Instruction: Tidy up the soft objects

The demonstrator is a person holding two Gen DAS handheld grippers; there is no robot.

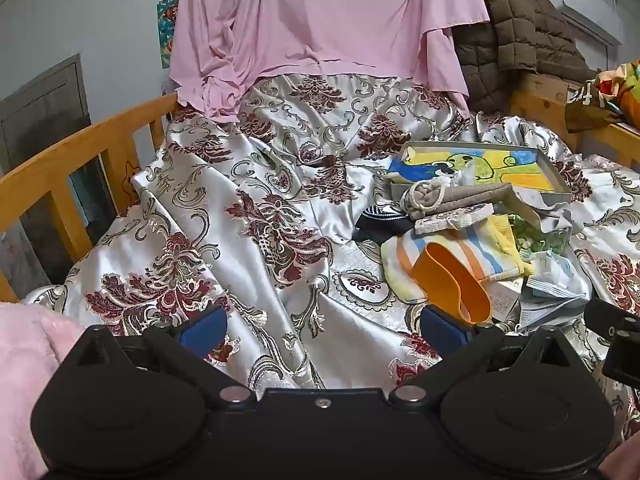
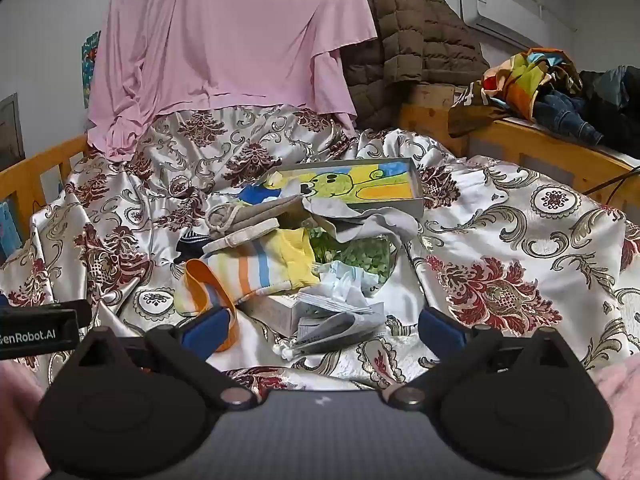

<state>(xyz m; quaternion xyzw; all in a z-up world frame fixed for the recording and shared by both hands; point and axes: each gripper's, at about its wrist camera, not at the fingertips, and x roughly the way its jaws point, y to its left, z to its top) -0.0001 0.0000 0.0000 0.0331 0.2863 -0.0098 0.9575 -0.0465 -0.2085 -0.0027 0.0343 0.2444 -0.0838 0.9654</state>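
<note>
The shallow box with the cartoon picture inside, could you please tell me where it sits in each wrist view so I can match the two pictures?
Left wrist view: the cartoon box lies right of centre, at mid-height, behind the pile of small cloths.
Right wrist view: it lies near the centre, just above mid-height, again behind the pile.
Shared landmark: the orange band at the pile's near edge.

In the right wrist view, white lettering reading "enRobot.AI", with a cut-off first letter that looks like a G, is seen on a black bar (image 2: 38, 336) at the left edge of the picture. Large pale digits, seemingly "4" with a further unclear mark, are printed on a brown cloth (image 2: 472, 98) draped over the wooden ledge. Print on the small white box (image 2: 276, 308) cannot be read.
</note>
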